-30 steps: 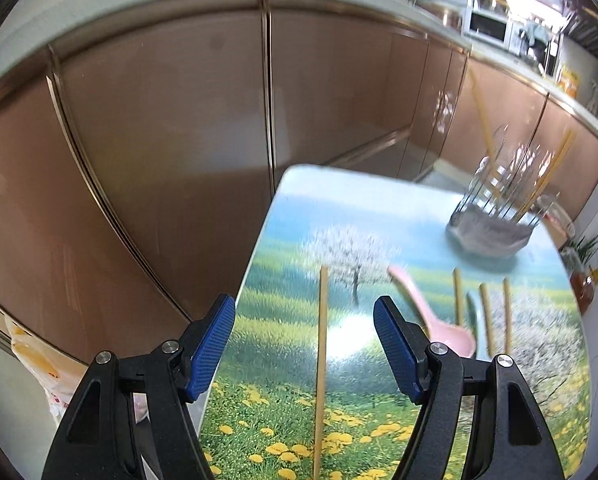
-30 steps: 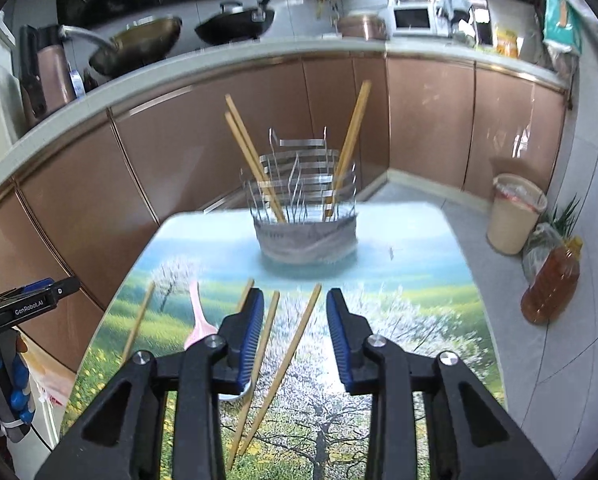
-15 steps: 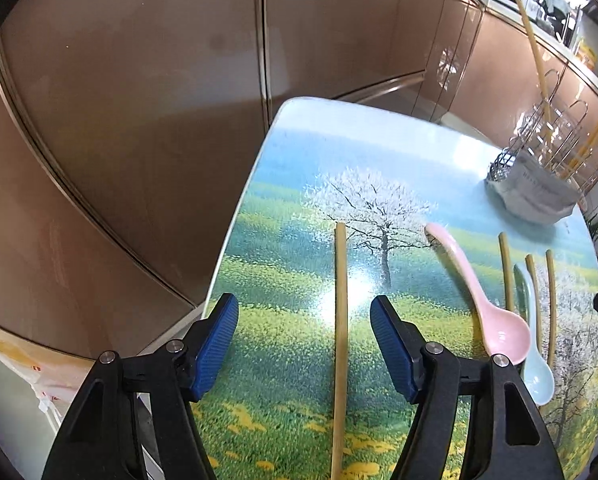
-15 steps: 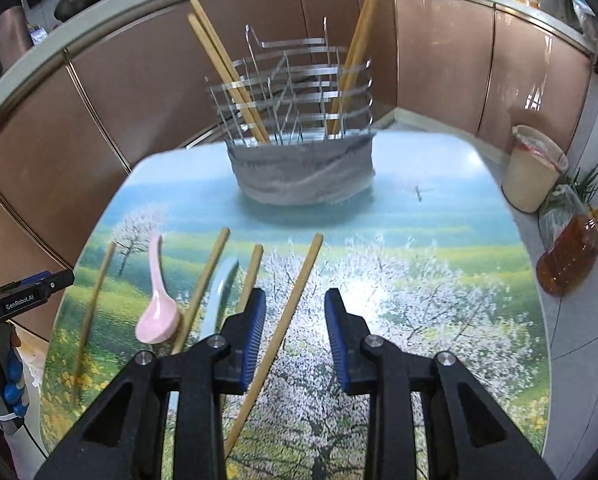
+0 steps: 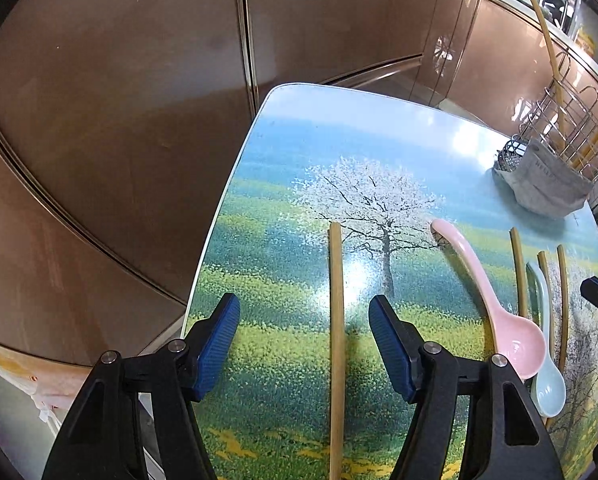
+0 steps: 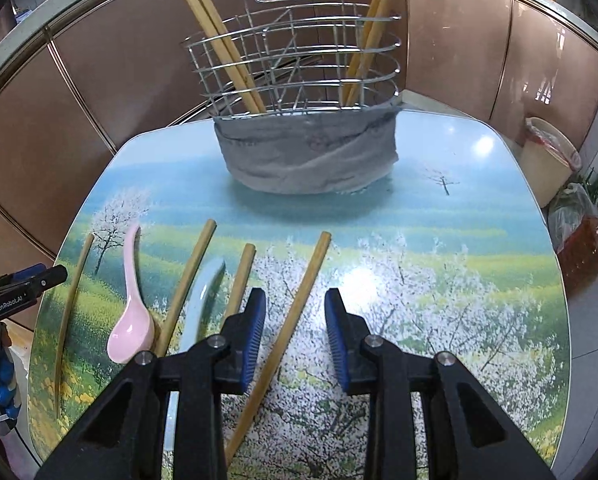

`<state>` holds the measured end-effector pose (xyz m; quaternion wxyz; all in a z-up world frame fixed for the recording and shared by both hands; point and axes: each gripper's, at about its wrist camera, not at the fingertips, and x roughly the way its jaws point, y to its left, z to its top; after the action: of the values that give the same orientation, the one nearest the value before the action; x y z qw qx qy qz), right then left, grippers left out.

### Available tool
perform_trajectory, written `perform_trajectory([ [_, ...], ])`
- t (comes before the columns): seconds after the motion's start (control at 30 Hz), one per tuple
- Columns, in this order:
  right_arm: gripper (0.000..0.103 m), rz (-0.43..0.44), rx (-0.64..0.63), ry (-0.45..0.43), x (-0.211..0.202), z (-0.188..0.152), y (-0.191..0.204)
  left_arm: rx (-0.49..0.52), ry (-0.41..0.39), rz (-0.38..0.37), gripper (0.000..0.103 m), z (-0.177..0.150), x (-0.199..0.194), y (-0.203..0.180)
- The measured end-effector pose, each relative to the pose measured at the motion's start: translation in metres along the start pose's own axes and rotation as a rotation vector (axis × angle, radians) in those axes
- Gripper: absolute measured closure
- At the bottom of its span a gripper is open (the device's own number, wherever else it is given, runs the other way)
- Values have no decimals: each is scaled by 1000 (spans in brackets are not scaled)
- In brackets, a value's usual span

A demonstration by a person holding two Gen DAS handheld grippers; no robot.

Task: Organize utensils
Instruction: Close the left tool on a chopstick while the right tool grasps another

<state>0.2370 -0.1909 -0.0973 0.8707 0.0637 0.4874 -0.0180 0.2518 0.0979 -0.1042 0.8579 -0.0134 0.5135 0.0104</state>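
My left gripper (image 5: 304, 338) is open, its jaws either side of a lone bamboo chopstick (image 5: 336, 340) lying near the table's left edge. My right gripper (image 6: 295, 330) is open, astride the rightmost chopstick (image 6: 295, 320). Between them lie a pink spoon (image 6: 130, 300), a pale blue spoon (image 6: 201, 300) and two more chopsticks (image 6: 187, 284). The wire utensil basket (image 6: 299, 72), wrapped in grey cloth, stands at the far side and holds several upright chopsticks. The pink spoon (image 5: 495, 300) and the basket (image 5: 551, 176) also show in the left wrist view.
The small table (image 6: 439, 280) has a printed landscape top. Brown cabinet fronts (image 5: 119, 120) stand close behind and to the left. A lined bin (image 6: 547, 160) and bagged items (image 6: 583, 236) stand on the floor at right.
Both grippers have tilted down and moved lower and closer over the table. The right gripper's jaws have opened a little wider around its chopstick. Nothing on the table moved.
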Motion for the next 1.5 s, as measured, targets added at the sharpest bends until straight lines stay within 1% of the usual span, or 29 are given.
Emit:
perform_trajectory([
  [0.03,75,5,-5,0,1,0,2,3,2,1,40,0,2,0],
  [0.1,79,16,-18,4,3,3,7,7,9,-1,41,0,4,-2],
  [0.23,83,47,-33,30,7,11,14,11,18,-1,45,0,7,-3],
  [0.47,83,80,-27,123,30,22,20,7,26,-6,45,3,8,0],
  [0.7,83,70,-48,161,44,23,30,5,33,-10,45,1,8,2],
  [0.9,83,50,-55,193,59,27,38,3,57,-22,45,2,14,4],
  [1.1,84,15,-85,225,74,34,53,-8,108,-30,50,8,30,10],
  [1.23,87,-8,-99,258,79,39,57,18,128,-15,55,14,34,9],
  [1.4,89,-18,-91,287,79,39,55,37,169,-19,56,26,42,6],
  [1.5,91,-24,-86,295,80,41,58,52,194,-8,57,32,46,5],
])
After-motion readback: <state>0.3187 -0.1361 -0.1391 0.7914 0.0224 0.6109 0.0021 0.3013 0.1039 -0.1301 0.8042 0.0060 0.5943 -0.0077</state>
